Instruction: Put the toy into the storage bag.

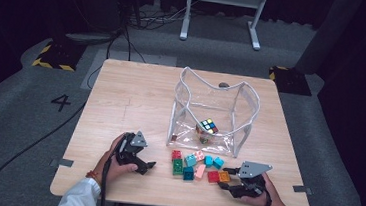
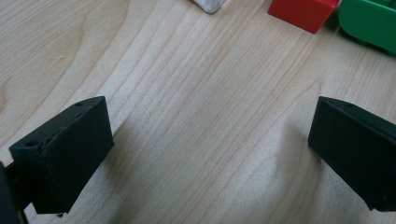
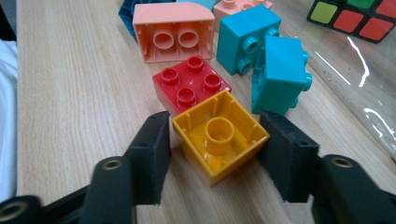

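Lying upside down between the right claw point(image 3: 217, 154) pads, yellow brick point(image 3: 219, 135) shows its hollow underside.

Clear pouch point(image 1: 243, 106) holding puzzle cube point(image 1: 207, 126); red point(image 3: 189, 86), teal point(image 3: 280, 77), peach point(image 3: 173, 32) bricks beside

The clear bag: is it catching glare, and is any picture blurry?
Right gripper view: white glare streaks on the clear bag, blocks sharp, yellow block crisp between the jaws. Left gripper view: table grain sharp, red block soft. High view: table evenly lit, surroundings dark.
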